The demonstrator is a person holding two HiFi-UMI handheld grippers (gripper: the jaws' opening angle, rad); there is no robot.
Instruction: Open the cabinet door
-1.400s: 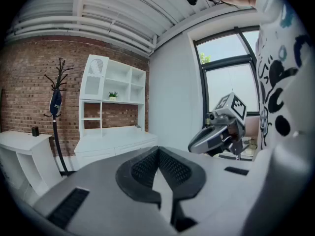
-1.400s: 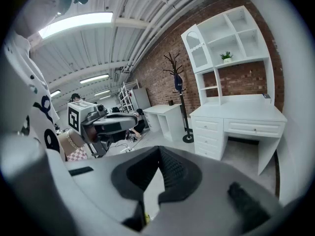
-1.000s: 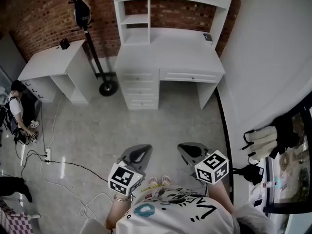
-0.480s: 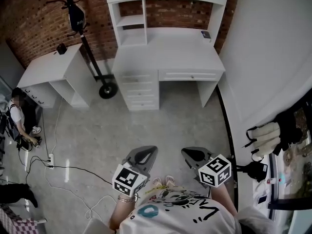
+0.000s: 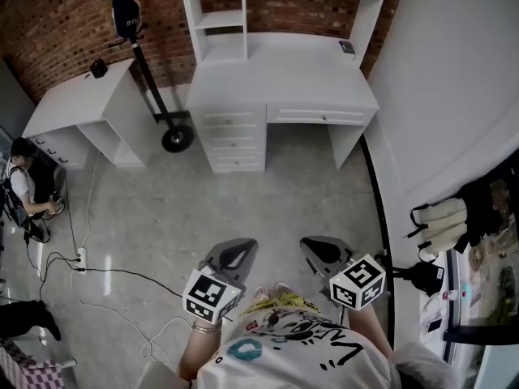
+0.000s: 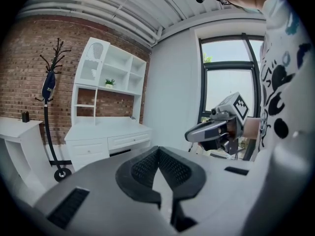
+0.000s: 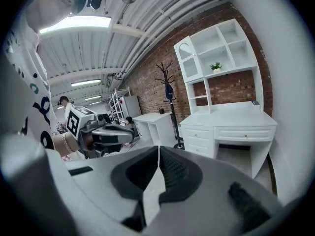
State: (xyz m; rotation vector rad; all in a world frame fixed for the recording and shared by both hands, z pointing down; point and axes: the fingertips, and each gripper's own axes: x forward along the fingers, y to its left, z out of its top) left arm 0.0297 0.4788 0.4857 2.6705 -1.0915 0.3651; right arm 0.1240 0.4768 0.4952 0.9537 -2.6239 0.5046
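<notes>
Two grippers, both empty. The left gripper point(image 6: 158, 155) has its jaws pressed together with nothing between them, and so does the right gripper point(image 7: 158, 154). In the head view I hold both low by my body at 6 o'clock, pointing toward 12.

The door point(image 7: 188, 58) is well apart from me. It's the arched-panel front on the upper-left box of the hutch point(image 7: 231, 48), which stands on the desk point(image 5: 276, 75) at 12 o'clock. The head view crops off most of the hutch top, so I read the door from the gripper views.

My guess on handling: a light, stiff hinged panel that swings easily with a small pull. The arched inset may be glass or mesh, so I'd treat it as fragile and not press on it. The knob is too small to see and I can't tell the hinge side. I'd pinch the knob if there is one, otherwise hook the free vertical edge.

For room, the floor point(image 5: 243, 193) is open from 6 to 12. A cable point(image 5: 122, 275) trails at 8 to 9 and is a trip risk. The coat rack point(image 5: 144, 63) stands at 11, with the side desk point(image 5: 77, 108) at 10. The wall point(image 5: 454, 79) closes off 2 to 3. The desk's front edge blocks my body, so I must reach up and over it. The door needs swing room in front of the hutch, and that looks free.
</notes>
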